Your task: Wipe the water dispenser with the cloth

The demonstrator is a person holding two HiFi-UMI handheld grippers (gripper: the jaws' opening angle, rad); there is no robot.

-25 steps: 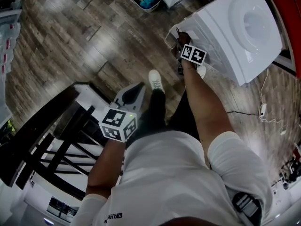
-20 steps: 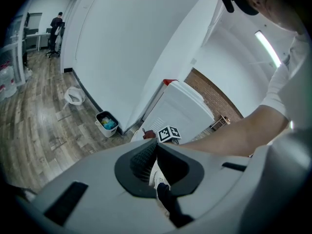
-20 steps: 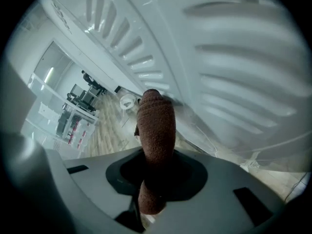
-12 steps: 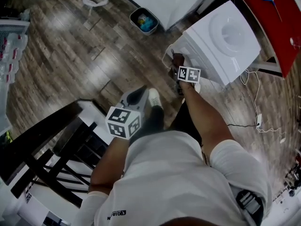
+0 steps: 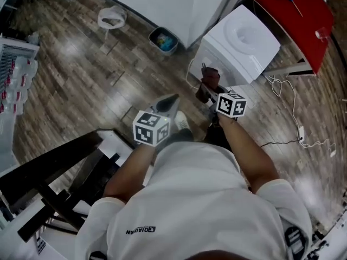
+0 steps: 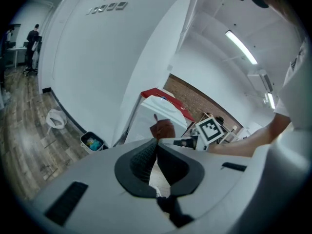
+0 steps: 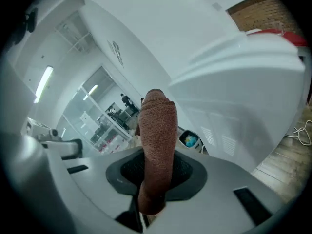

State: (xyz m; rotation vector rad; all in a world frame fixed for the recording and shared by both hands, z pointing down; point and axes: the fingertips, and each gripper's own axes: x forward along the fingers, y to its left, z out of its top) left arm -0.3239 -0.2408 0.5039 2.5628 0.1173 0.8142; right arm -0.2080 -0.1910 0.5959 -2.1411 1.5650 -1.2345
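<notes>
My right hand-held gripper (image 7: 157,165) is clamped on the rust-brown knitted cloth (image 7: 158,126). The cloth stands up from between the dark ribbed pads as a folded roll. It is right beside the front face of the white boxy water dispenser (image 5: 241,42), low on its left corner. I cannot tell whether cloth and panel actually touch. The dispenser's top has a round recess, and its front shows slotted panels.

My left hand-held gripper (image 6: 156,145) is closed with its jaw tips meeting and nothing between them. It hangs well short of the dispenser, out to its left, over the grey-brown wood-plank floor (image 5: 81,80).

Each gripper's cube shows black-and-white square markers and no letters.

There is a row of dark lettering (image 6: 108,5) high on the white wall left of the dispenser, too small and blurred to read. The small dark print (image 5: 141,231) on my white shirt is no clearer.

A small dark waste bin (image 5: 164,39) with something blue inside sits on the floor just left of the dispenser, against the wall. A red worktop (image 5: 293,10) runs behind the dispenser, and white cables (image 5: 295,126) trail over the floor to its right.
</notes>
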